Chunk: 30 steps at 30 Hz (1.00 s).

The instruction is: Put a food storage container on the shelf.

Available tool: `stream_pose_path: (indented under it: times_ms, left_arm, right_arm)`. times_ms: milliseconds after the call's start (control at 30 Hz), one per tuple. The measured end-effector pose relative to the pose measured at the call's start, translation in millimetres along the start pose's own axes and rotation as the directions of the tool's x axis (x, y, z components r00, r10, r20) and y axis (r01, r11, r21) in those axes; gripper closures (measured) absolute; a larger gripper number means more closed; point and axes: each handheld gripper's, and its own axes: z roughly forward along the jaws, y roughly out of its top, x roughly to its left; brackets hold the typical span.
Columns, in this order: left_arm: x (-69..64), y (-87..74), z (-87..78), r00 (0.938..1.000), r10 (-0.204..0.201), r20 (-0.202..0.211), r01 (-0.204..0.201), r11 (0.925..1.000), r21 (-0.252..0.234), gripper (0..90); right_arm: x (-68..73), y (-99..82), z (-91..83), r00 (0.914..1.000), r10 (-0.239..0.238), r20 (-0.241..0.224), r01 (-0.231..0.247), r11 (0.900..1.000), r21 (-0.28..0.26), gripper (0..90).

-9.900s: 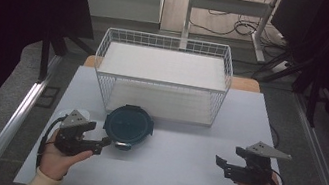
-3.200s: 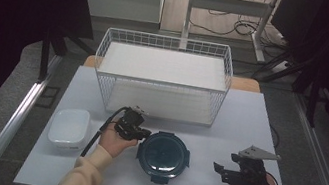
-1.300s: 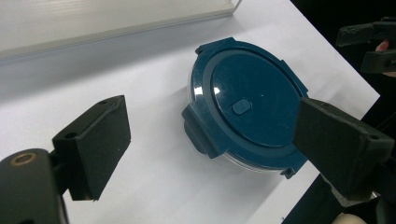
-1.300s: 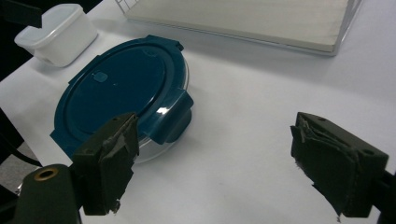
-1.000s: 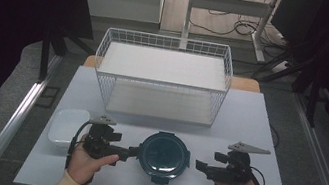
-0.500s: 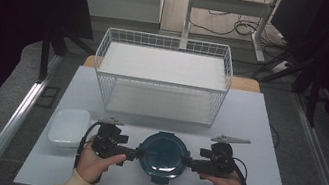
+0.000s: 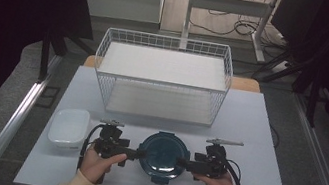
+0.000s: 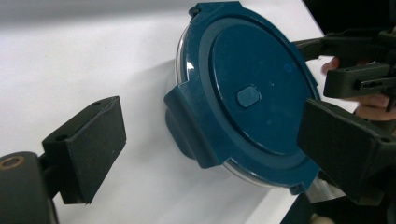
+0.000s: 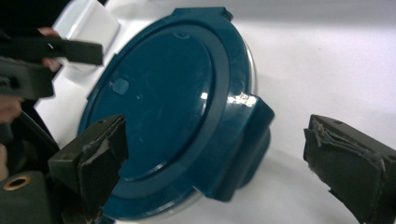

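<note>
Lying between both hand-held grippers' open jaws: round blue-lidded container (image 7: 163,154).

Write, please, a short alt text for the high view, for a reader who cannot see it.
A round dark blue lidded container sits on a white table, with the left tool and right tool open at its two sides. A white wire basket stands behind it, and a small white dish lies at the left.
</note>
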Motion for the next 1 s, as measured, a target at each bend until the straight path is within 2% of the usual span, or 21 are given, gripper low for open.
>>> stream_pose_path:
  times_ms: [100, 167, 233, 400, 500, 567, 667, 800, 933, 967, 1000]
  left_arm:
    - [3.1, -2.0, 5.2, 0.9994, -0.02, 0.029, 0.02, 0.9998, 0.008, 9.1]
    - [3.2, -2.2, 8.9, 0.9996, -0.016, 0.023, 0.016, 0.9998, 0.014, 9.4]
    - [4.6, -3.7, 12.7, 0.9976, -0.041, 0.055, 0.04, 0.999, 0.021, 9.5]
    - [10.0, -5.0, 20.4, 0.9933, -0.08, 0.084, 0.078, 0.9967, 0.025, 9.9]
    - [11.7, -6.2, 22.9, 0.994, -0.081, 0.073, 0.079, 0.9965, 0.028, 11.7]
    - [9.5, -6.2, 26.0, 0.9912, -0.083, 0.102, 0.08, 0.9962, 0.034, 12.8]
    - [9.1, -6.4, 29.5, 0.9895, -0.089, 0.114, 0.085, 0.9955, 0.041, 13.1]
    - [9.8, -7.1, 32.3, 0.9902, -0.09, 0.107, 0.085, 0.9953, 0.046, 14.4]
    - [8.5, -8.0, 36.1, 0.9885, -0.092, 0.12, 0.085, 0.9947, 0.058, 16.4]
    - [9.8, -9.5, 39.2, 0.981, -0.122, 0.151, 0.114, 0.9918, 0.058, 17.7]
    - [9.8, -9.5, 39.2, 0.981, -0.122, 0.151, 0.114, 0.9918, 0.058, 17.2]
  right_arm:
    - [0.6, -1.6, 3.6, 0.9999, 0.011, 0.003, -0.011, 0.9999, 0.001, 6.0]
    - [0.5, -1.6, 4.4, 0.9997, 0.024, 0.0, -0.024, 0.9997, -0.008, 5.6]
    - [-0.1, -1.7, 5.6, 0.9983, 0.054, -0.023, -0.054, 0.9984, -0.015, 5.6]
    - [-0.8, -1.8, 9.5, 0.9973, 0.069, -0.025, -0.069, 0.9976, -0.005, 5.4]
    - [-0.4, -4.1, 14.4, 0.9964, 0.08, -0.027, -0.08, 0.9968, -0.003, 5.4]
    - [-0.1, -5.7, 17.9, 0.9942, 0.101, -0.038, -0.101, 0.9949, 0.004, 5.2]
    - [-0.5, -5.7, 18.8, 0.992, 0.117, -0.048, -0.117, 0.9931, 0.008, 5.2]
    - [-1.7, -7.8, 22.6, 0.9918, 0.122, -0.036, -0.121, 0.9921, 0.032, 5.9]
    - [-1.8, -8.6, 22.3, 0.99, 0.131, -0.052, -0.129, 0.9908, 0.041, 8.9]
    - [-1.5, -10.1, 24.4, 0.9879, 0.136, -0.075, -0.132, 0.9899, 0.051, 10.9]
    - [-1.5, -10.1, 24.4, 0.9879, 0.136, -0.075, -0.132, 0.9899, 0.051, 10.9]
